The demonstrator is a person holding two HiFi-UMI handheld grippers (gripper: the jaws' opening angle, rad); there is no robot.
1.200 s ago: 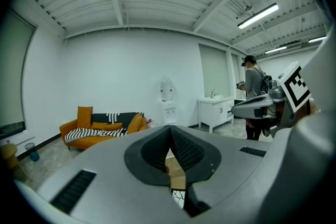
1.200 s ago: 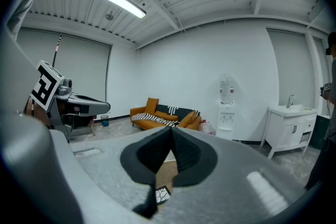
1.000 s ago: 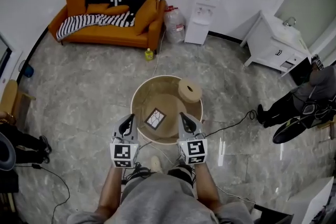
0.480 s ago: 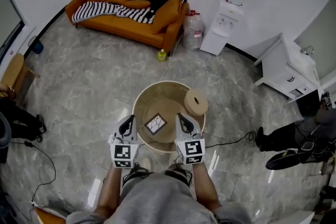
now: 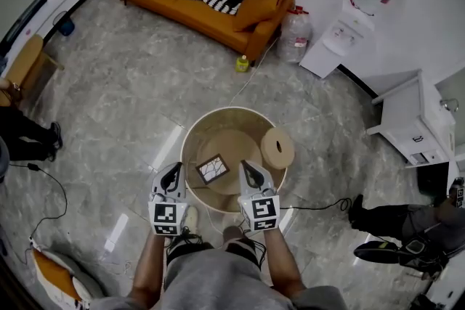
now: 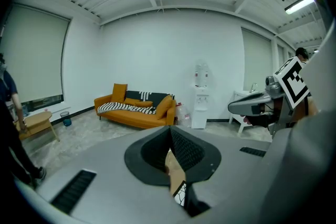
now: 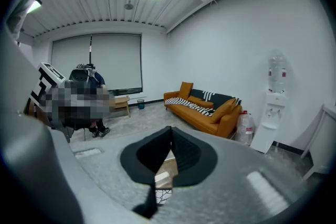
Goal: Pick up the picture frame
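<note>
Left gripper [image 5: 172, 172] and right gripper [image 5: 245, 168] hang side by side over the near edge of the round desk [image 5: 190, 133], one on each side of the picture frame [image 5: 212, 168]. Each gripper's own view shows its jaws brought together at the tips, with nothing between them; only a sliver of the wooden top and a corner of the frame shows through the gap lower down. Neither gripper touches the frame. It lies flat near the middle of the desk, turned cornerwise to the person, with a tan cylinder [image 5: 277, 147] standing apart from it towards the right rim.

By the look of it, this is the approach: the grippers are lined up on the frame but no grasp has begun. The next move would call for parting the jaws of at least one gripper, lowering it to an edge of the frame, and closing on that thin edge. Since the frame lies flat, getting a jaw under the edge looks like the hard part.
</note>
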